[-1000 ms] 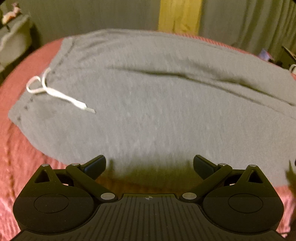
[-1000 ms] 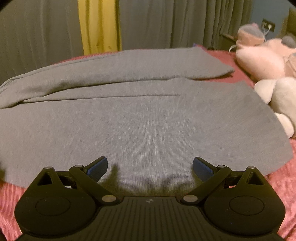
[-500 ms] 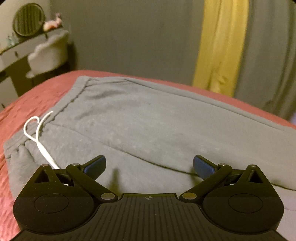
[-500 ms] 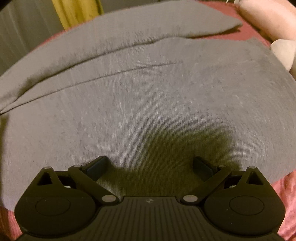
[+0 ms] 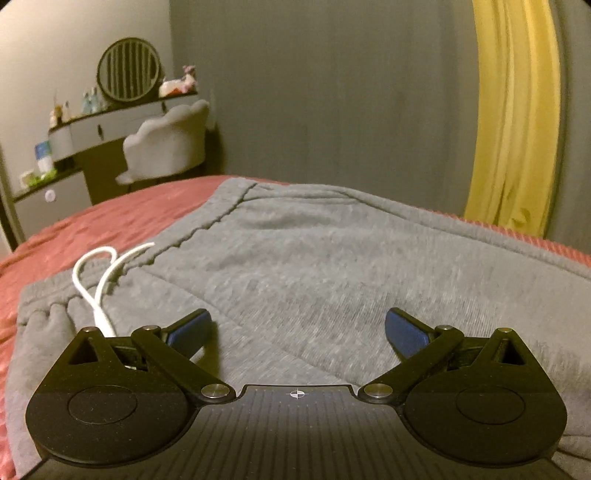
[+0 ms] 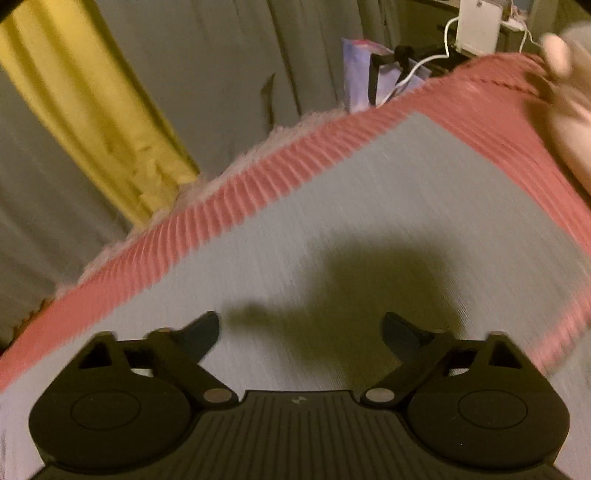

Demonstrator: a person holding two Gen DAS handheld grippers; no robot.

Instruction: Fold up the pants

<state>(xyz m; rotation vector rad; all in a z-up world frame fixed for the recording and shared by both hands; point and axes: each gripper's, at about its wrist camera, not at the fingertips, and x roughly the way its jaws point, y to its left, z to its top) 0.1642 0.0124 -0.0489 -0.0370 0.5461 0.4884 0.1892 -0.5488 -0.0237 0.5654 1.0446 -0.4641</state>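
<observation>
Grey sweatpants (image 5: pixel 314 266) lie spread flat on a red bedspread (image 5: pixel 122 218). In the left wrist view the waistband runs along the left with a white drawstring (image 5: pixel 96 284) looped on it. My left gripper (image 5: pixel 297 328) is open and empty, low over the waist area. In the right wrist view a grey pant leg (image 6: pixel 388 206) fills the middle, its end edge near the far bed edge. My right gripper (image 6: pixel 301 328) is open and empty, just above the leg, casting a shadow on it.
A vanity desk with a round mirror (image 5: pixel 129 70) and a pale chair (image 5: pixel 166 144) stand left of the bed. Grey curtains with a yellow panel (image 5: pixel 517 118) hang behind. A plush toy (image 6: pixel 569 110) lies at the right; a white charger (image 6: pixel 476 26) with its cable sits beyond the bed.
Both grippers moved forward over the pants and tilted up. The left now sits low by the waistband and drawstring; the right has swung toward the far edge of the leg. Both stayed open.
</observation>
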